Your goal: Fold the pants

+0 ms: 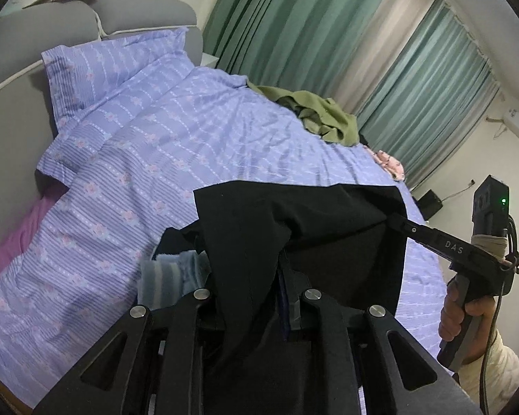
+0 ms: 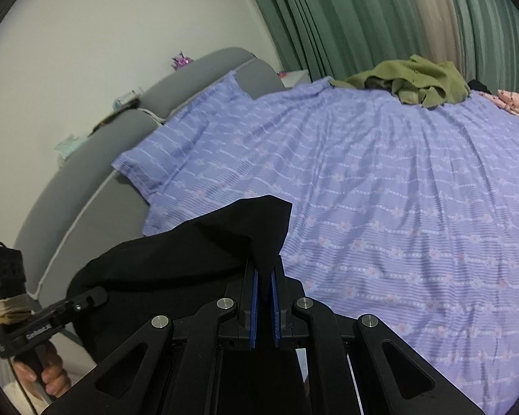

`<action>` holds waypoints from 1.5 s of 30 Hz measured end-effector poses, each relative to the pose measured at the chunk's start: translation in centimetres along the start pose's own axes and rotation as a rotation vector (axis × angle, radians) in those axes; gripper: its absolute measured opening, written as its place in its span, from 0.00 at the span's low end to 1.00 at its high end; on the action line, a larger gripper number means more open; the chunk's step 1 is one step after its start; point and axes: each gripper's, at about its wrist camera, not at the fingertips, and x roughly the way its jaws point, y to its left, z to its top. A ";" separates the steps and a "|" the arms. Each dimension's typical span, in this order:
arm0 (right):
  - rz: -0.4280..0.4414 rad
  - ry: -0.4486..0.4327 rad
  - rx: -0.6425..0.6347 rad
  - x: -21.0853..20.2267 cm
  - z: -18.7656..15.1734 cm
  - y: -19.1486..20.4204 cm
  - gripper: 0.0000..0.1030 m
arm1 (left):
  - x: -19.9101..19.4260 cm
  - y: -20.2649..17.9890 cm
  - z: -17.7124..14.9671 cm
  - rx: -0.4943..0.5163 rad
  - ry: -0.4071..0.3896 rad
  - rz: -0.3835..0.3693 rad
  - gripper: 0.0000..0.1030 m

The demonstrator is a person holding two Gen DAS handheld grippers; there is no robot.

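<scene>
From my left wrist camera I see the black pants (image 1: 294,242) draped over the left gripper (image 1: 280,276), hanging forward across its linkage and hiding most of the fingers; the cloth runs down between the two jaws, which stand only narrowly apart, and I take it they are pinching the fabric, though the folds cover the pads and I cannot be sure of the contact; the far edge of the pants stretches to the right, where the right gripper (image 1: 394,219) bites a corner, its handle held in a hand (image 1: 467,318) with a pale sleeve below it.

From the right wrist camera the hold is plain; the right gripper (image 2: 263,294) has its blue pads (image 2: 254,297) nearly together with a peak of black cloth caught between them; the pants (image 2: 176,263) sag away to the left toward the left gripper (image 2: 97,297), which grips the other end, its handle held in the other hand (image 2: 48,377); so the garment hangs between my two claws, above the near side of the bed.

Below lies a lilac patterned bedspread (image 2: 398,207) with a matching pillow (image 1: 114,69) against the grey padded headboard (image 1: 142,10); an olive-green garment (image 2: 415,81) sits crumpled at the far edge of the bed, with a pink garment (image 2: 515,103) just beside it; green curtains (image 1: 294,17) hang behind; a blue striped cloth (image 1: 169,276) shows just left of the pants in the left view.
</scene>
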 end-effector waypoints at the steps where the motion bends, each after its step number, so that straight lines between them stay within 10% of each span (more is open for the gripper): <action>1: -0.005 0.010 0.003 0.6 0.1 -0.1 0.08 | 0.3 0.2 0.1 0.001 0.004 0.010 0.22; 10: -0.056 0.095 0.021 5.1 -0.3 -1.0 0.10 | 2.5 2.4 0.6 0.037 0.030 0.198 0.54; 14: -0.129 0.129 0.011 6.0 -0.7 -0.9 0.48 | 2.9 3.2 0.6 0.038 0.034 0.264 0.64; 23: -0.195 0.144 0.014 4.8 -1.9 -1.4 0.51 | 3.6 3.0 1.9 0.081 0.039 0.343 0.77; 45: -0.224 -0.247 -0.120 -22.7 -8.2 1.8 0.91 | -14.6 -17.8 -7.2 0.393 -0.254 0.385 1.00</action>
